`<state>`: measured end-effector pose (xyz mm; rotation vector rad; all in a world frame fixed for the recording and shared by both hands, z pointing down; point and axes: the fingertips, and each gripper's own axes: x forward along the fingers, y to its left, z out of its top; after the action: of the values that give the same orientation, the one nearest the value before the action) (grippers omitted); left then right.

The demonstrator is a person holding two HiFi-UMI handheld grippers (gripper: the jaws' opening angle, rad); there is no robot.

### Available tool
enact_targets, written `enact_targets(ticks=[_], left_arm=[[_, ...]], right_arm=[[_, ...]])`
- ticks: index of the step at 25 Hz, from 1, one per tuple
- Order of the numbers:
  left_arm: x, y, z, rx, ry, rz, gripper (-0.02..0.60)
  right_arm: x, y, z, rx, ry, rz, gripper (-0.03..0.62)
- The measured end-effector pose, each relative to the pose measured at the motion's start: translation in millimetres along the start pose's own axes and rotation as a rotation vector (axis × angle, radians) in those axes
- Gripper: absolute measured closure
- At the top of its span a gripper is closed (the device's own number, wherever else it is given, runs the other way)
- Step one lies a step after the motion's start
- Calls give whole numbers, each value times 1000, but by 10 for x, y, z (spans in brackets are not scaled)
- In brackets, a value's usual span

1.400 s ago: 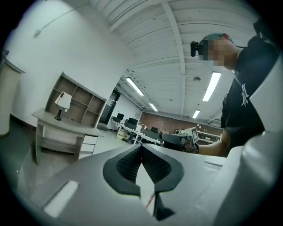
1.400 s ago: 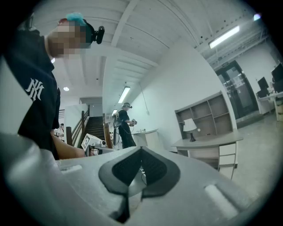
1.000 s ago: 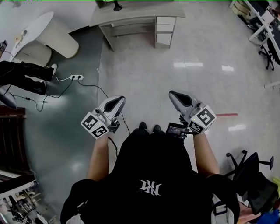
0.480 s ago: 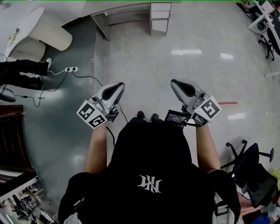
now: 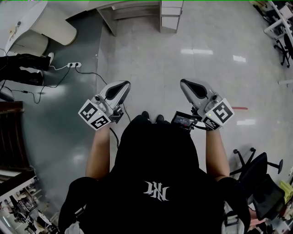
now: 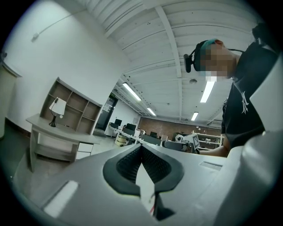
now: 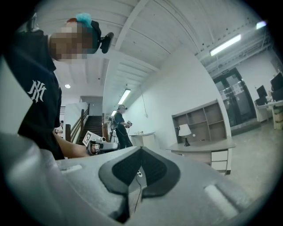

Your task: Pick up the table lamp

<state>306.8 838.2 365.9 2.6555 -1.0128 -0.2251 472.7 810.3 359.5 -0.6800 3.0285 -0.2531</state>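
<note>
The table lamp (image 6: 56, 110), with a white shade on a dark stem, stands on a pale desk (image 6: 62, 132) far ahead in the left gripper view. The lamp (image 7: 184, 132) also shows in the right gripper view, in front of a shelf unit. In the head view only the desk's front edge (image 5: 137, 9) shows at the top, and the lamp is out of frame. My left gripper (image 5: 120, 87) and right gripper (image 5: 187, 86) are held level in front of the person's body, both shut and empty. Their jaws (image 6: 141, 148) (image 7: 141, 152) meet with nothing between them.
A power strip (image 5: 74, 65) and its black cable (image 5: 98, 77) lie on the floor ahead to the left. A curved white table (image 5: 27, 23) stands at the upper left and an office chair (image 5: 258, 178) at the right. Another person (image 7: 119, 128) stands near stairs (image 7: 90, 126).
The desk has slid up toward the top edge of the head view and the lamp's base has left the frame. Both grippers sit slightly higher in the picture, still shut.
</note>
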Motion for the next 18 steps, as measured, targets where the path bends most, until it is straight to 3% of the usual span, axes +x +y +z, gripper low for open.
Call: enact_targets(ticks=[10, 18], left_arm=[[33, 24, -67, -12, 20, 25, 578], [31, 304, -46, -32, 7, 30, 579]], right_arm=[[38, -73, -91, 42, -1, 27, 591], [257, -174, -138, 62, 8, 34, 591]])
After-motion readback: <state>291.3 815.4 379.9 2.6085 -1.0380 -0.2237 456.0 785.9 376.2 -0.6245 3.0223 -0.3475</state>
